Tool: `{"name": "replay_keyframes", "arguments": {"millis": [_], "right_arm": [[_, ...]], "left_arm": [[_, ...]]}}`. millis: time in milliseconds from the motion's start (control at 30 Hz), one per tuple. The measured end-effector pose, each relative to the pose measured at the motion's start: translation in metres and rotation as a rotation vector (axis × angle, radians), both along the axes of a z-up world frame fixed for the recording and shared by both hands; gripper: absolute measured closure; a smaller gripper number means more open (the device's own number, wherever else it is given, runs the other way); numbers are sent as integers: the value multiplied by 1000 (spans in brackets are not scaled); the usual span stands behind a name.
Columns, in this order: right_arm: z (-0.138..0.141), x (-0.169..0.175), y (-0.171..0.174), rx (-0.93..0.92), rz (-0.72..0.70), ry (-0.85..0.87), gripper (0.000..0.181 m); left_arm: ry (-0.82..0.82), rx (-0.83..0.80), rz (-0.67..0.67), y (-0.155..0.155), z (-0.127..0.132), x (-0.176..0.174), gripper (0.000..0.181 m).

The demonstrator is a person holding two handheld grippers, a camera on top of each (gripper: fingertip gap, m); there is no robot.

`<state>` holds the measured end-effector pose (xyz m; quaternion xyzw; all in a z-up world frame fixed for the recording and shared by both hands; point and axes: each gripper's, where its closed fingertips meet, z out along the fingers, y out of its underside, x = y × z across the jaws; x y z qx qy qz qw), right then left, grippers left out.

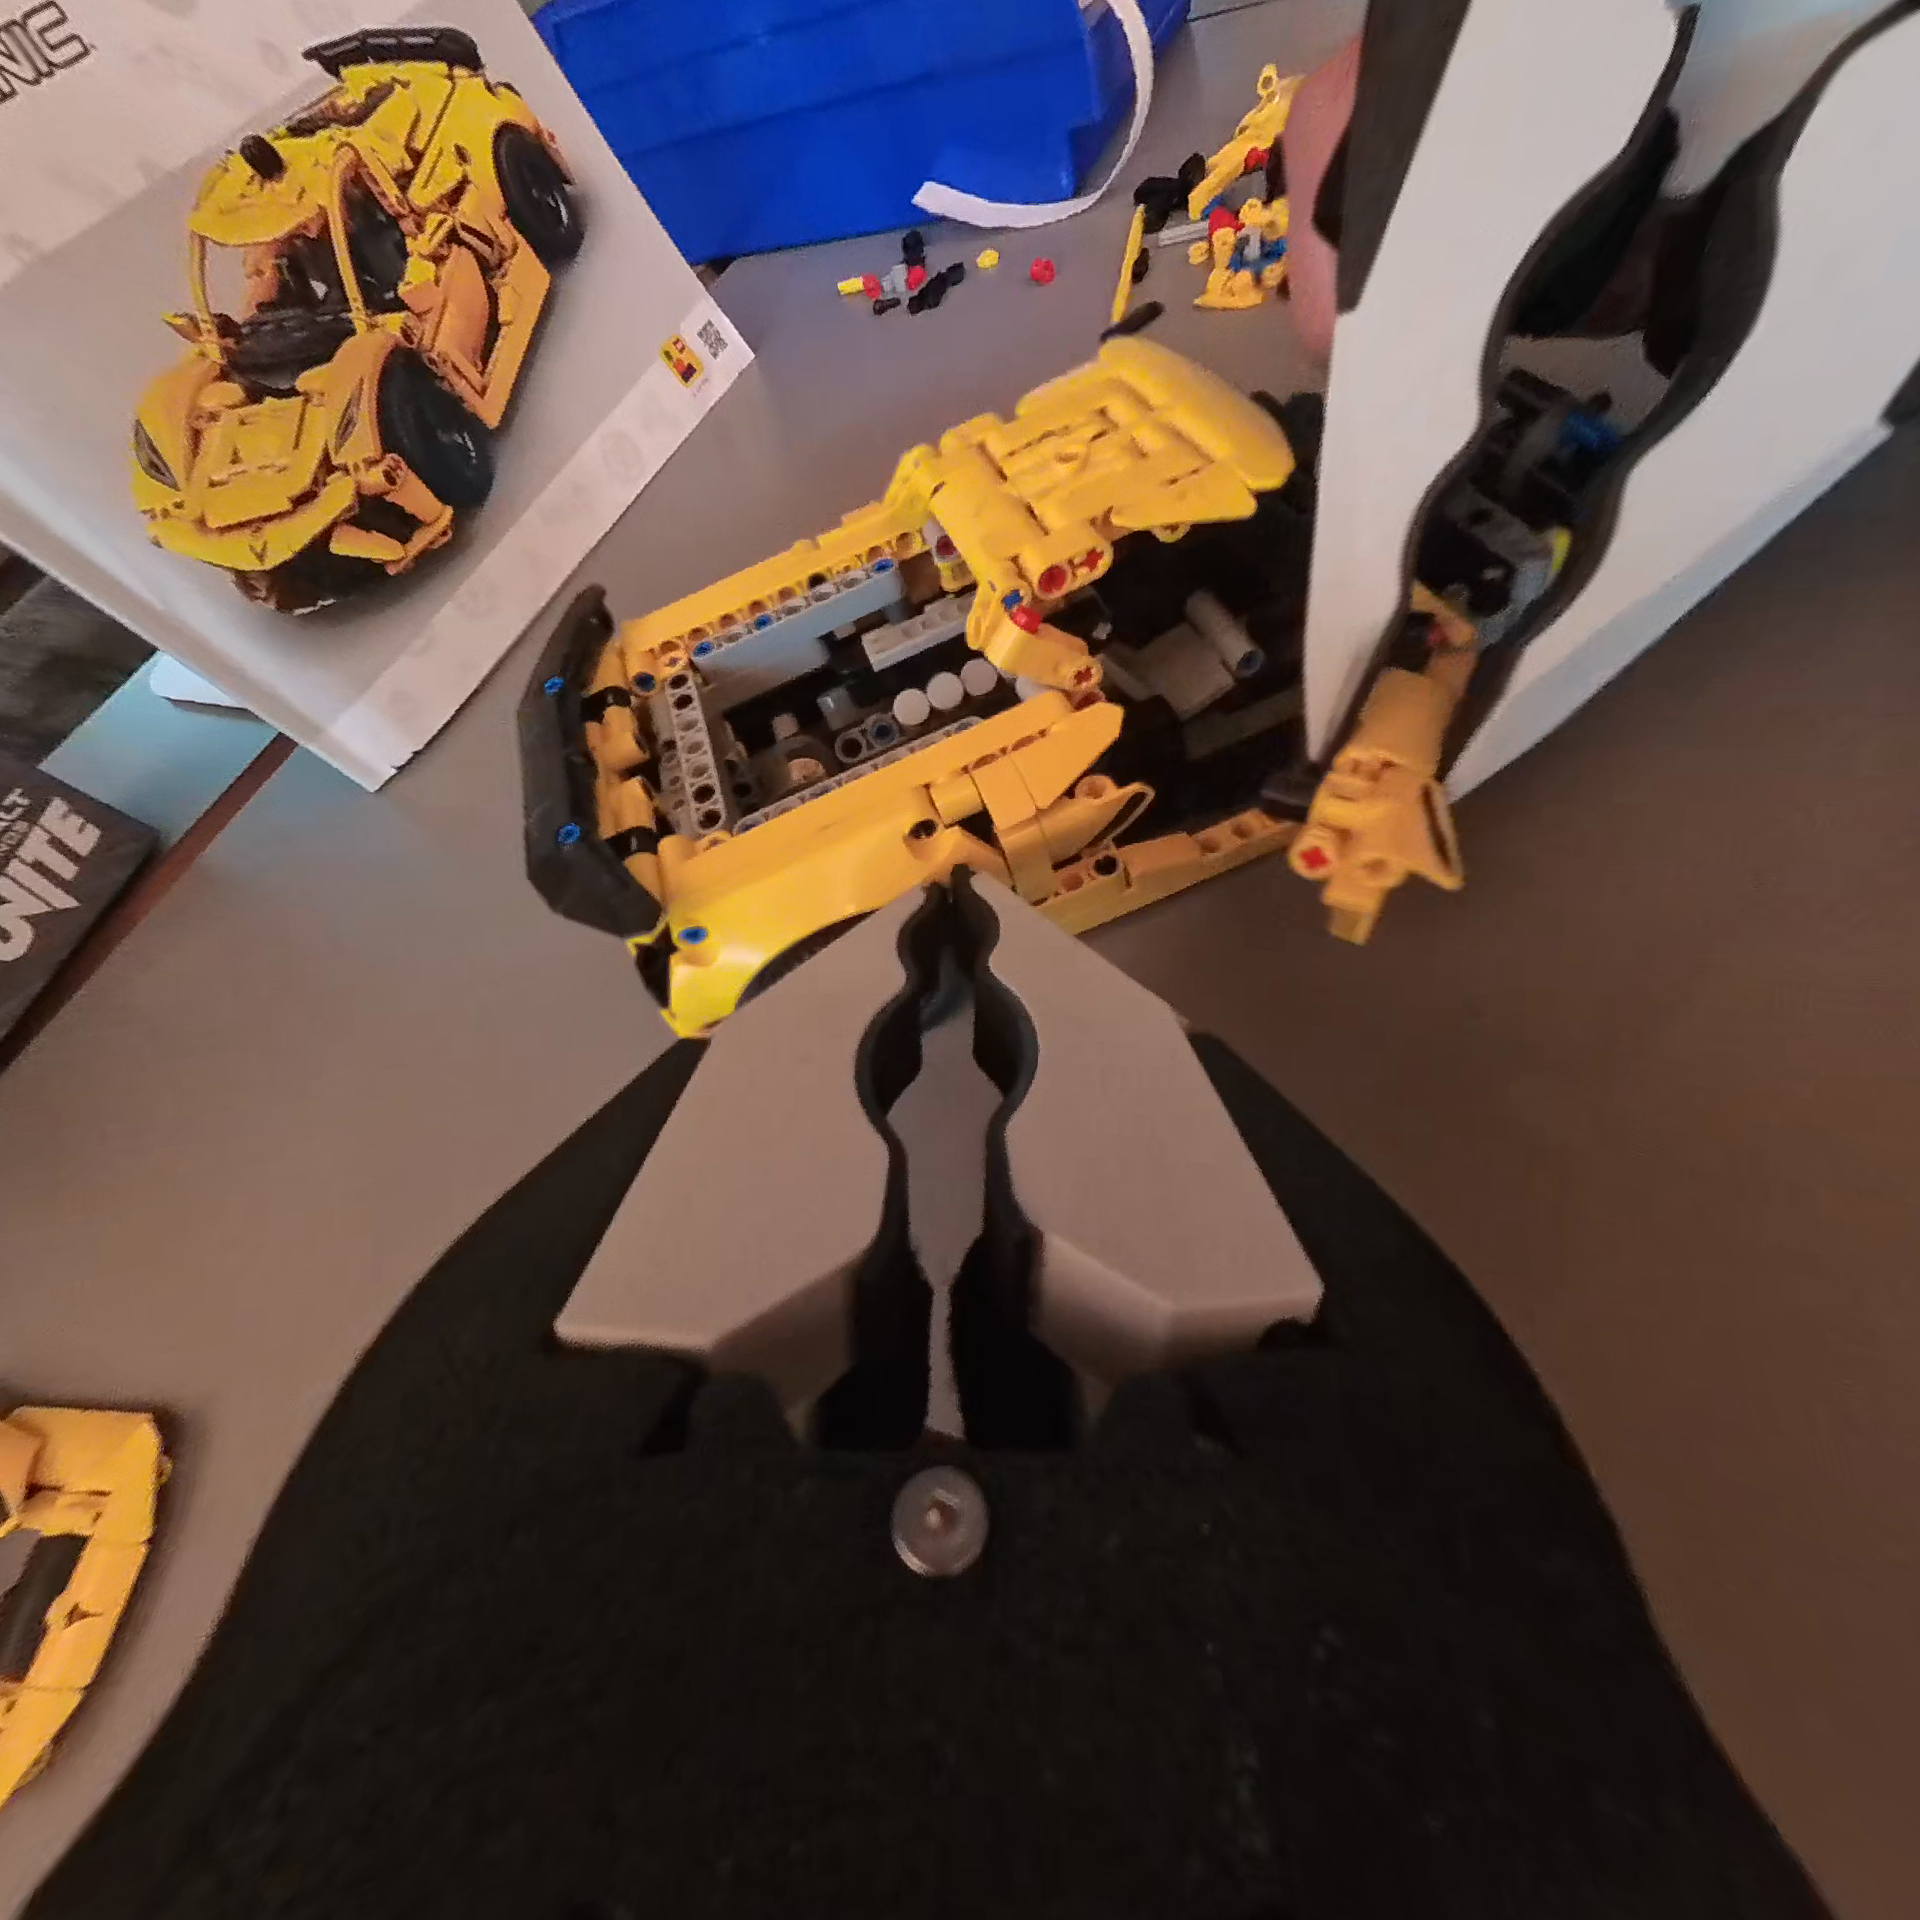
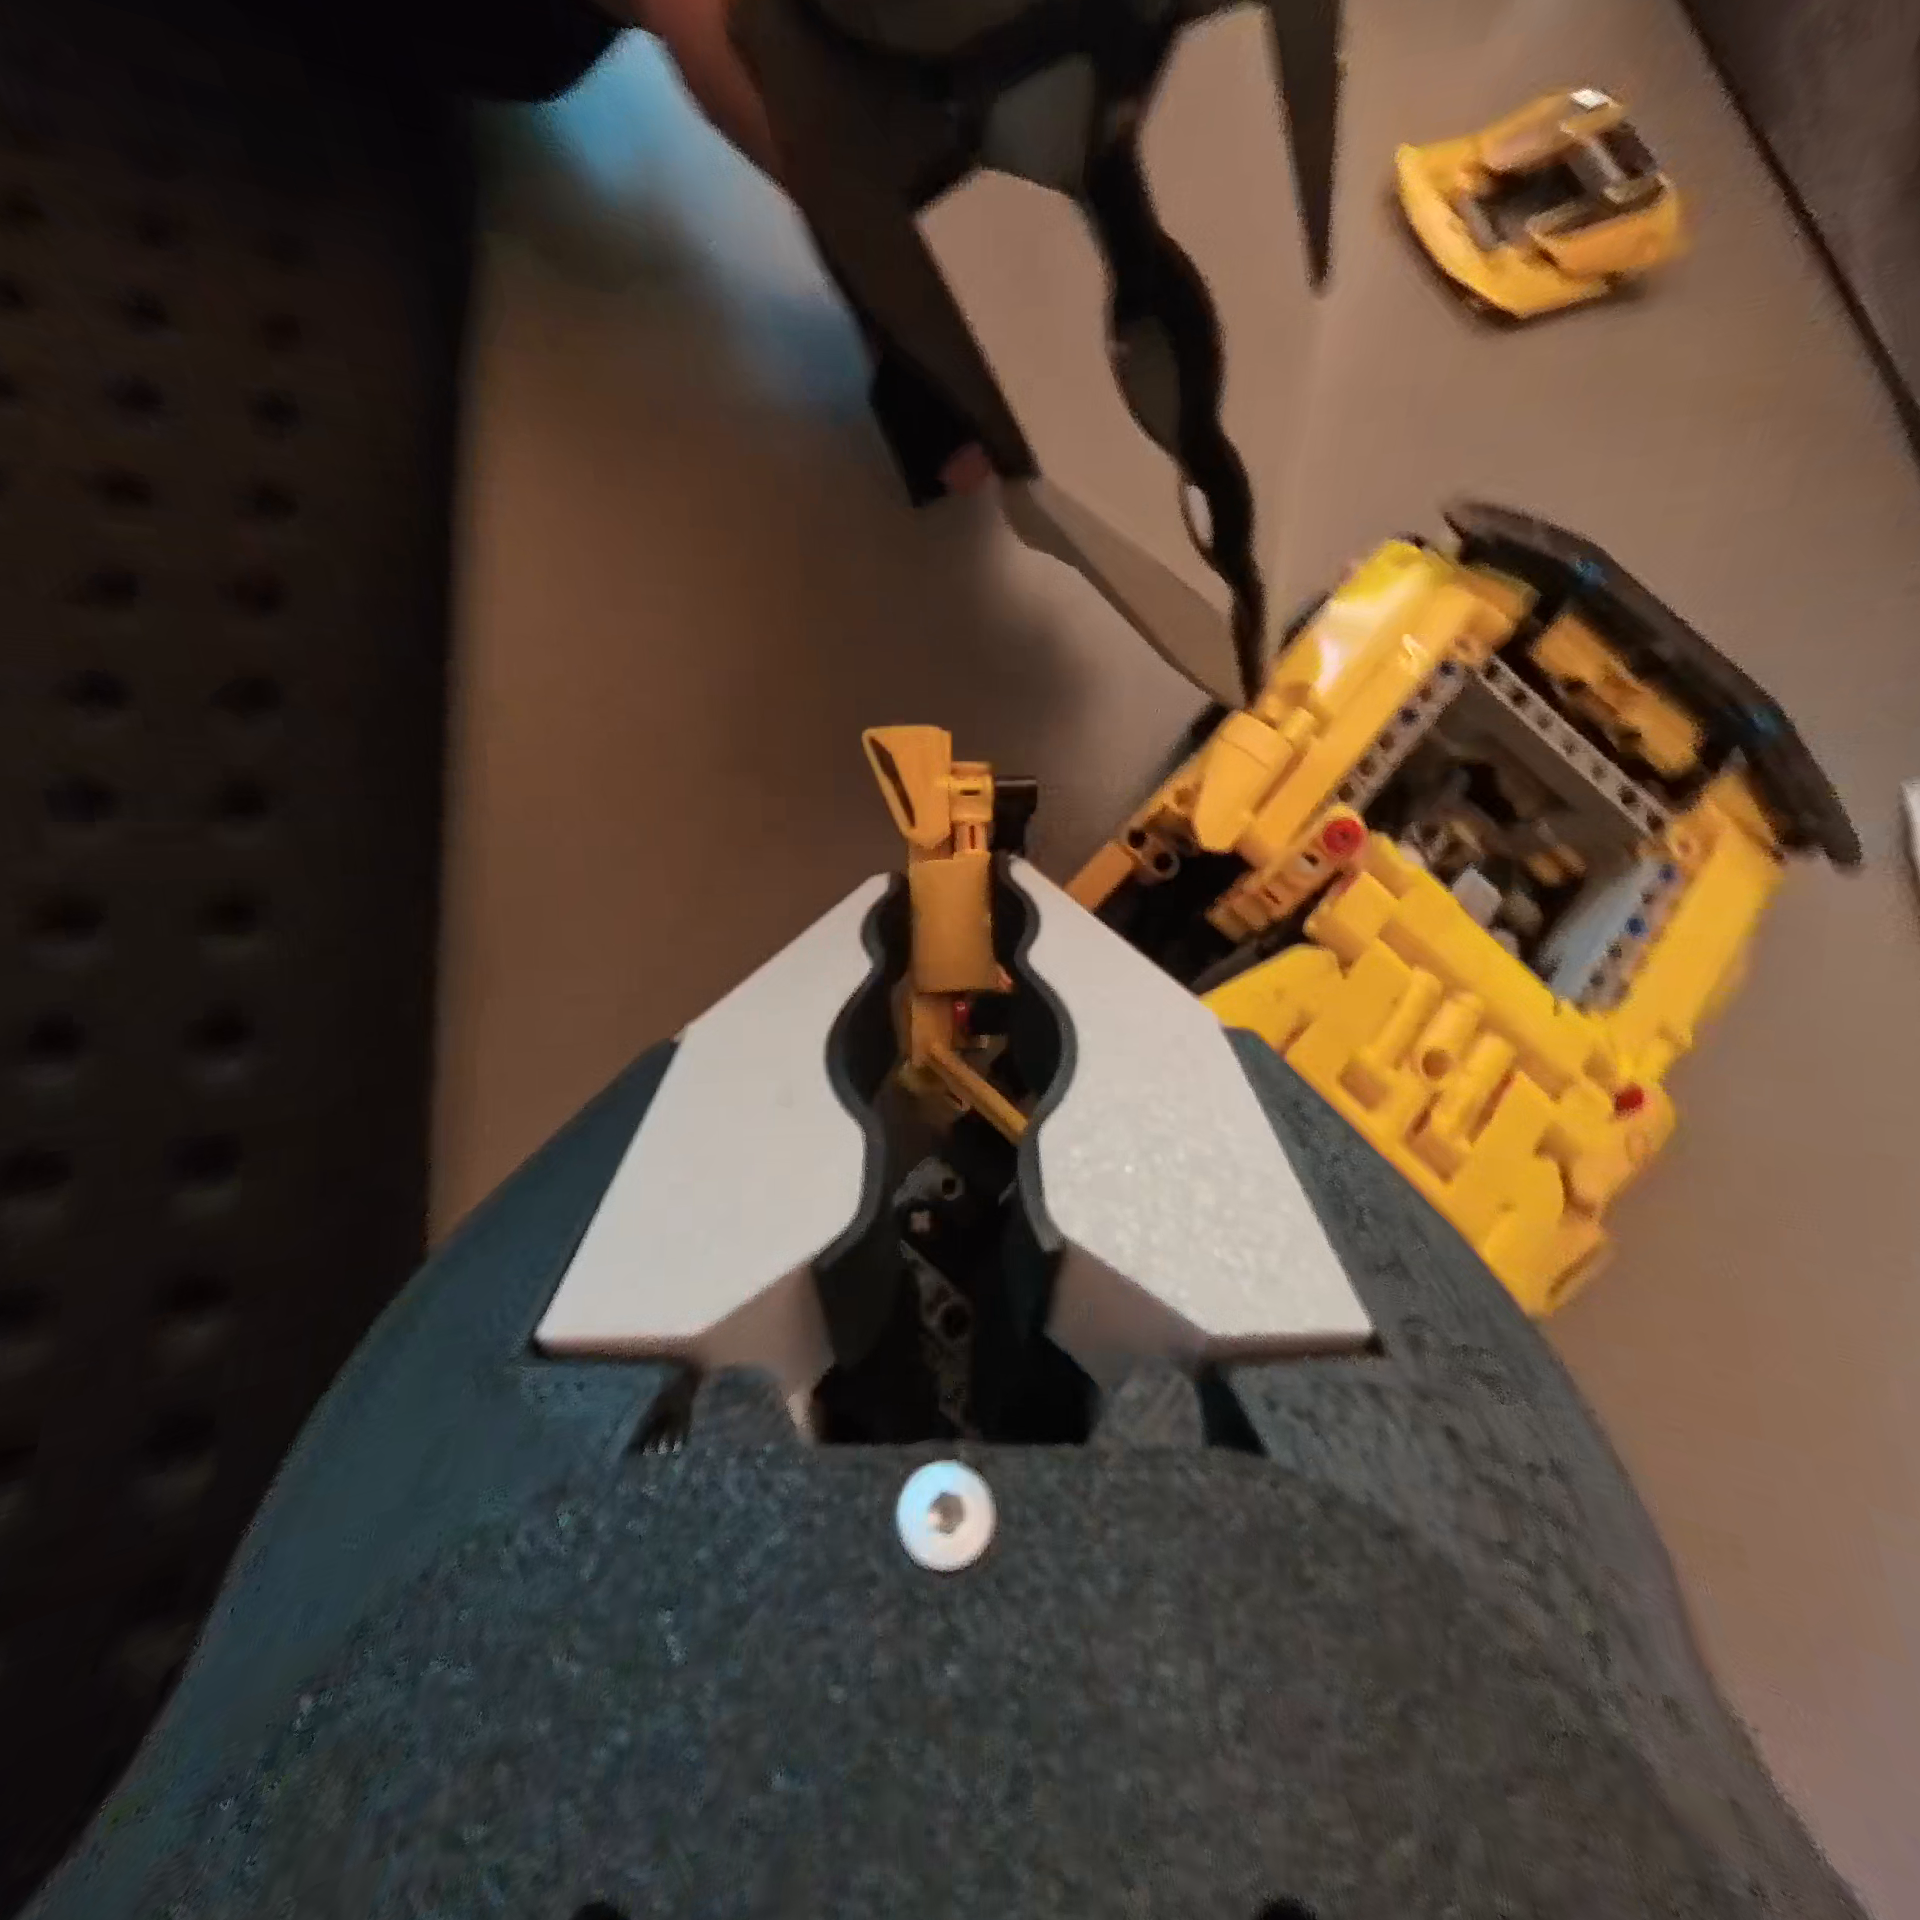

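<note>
A partly built yellow brick car (image 1: 935,675) lies on the grey table (image 1: 312,1039), its inner frame showing. My left gripper (image 1: 951,896) is shut, with its tips against the car's near yellow side panel and nothing seen between the pads. It also shows in the right wrist view (image 2: 1242,665), tips on the car (image 2: 1455,987). My right gripper (image 2: 951,883) is shut on a small yellow brick assembly (image 2: 940,831), which sticks out past the tips. In the left wrist view the right gripper (image 1: 1387,748) holds that assembly (image 1: 1371,842) just right of the car.
A building booklet with a picture of the yellow car (image 1: 312,343) lies at the back left, and a blue bin (image 1: 831,104) stands behind. Loose small pieces (image 1: 914,275) and another yellow sub-assembly (image 1: 1236,197) lie at the back. A yellow body panel (image 1: 73,1558) lies near left. Left tips to right tips: about 8 cm.
</note>
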<state>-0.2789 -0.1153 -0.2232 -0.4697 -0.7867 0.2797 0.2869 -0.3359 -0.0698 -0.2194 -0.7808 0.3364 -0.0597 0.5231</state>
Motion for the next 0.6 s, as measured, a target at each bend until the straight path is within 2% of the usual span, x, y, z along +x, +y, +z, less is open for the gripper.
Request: {"name": "replay_keyframes", "arguments": {"millis": [67,100,200,233,300,400,467,533,600], "right_arm": [[-2,2,-14,58,106,8,166],[-3,1,-17,73,116,4,166],[1,-2,-14,110,47,19,165],[5,1,-14,92,12,28,156],[17,13,-16,-8,-39,48,141],[27,39,-5,-133,-138,92,127],[20,58,21,-116,-274,102,121],[6,70,43,-103,-394,84,105],[-1,69,49,-142,-462,86,91]], "left_arm": [[-21,-15,-22,-2,0,4,180],[-21,-16,-22,-3,0,4,180],[-3,-31,14,-5,0,-3,176],[-5,-36,1,-11,2,-4,168],[-82,-18,-67,-29,15,2,160],[-251,-101,-271,-62,25,29,140],[-208,-120,-326,-67,20,41,126],[-110,-154,-339,-63,4,50,123],[-6,-181,-329,-57,-13,58,123]]}}
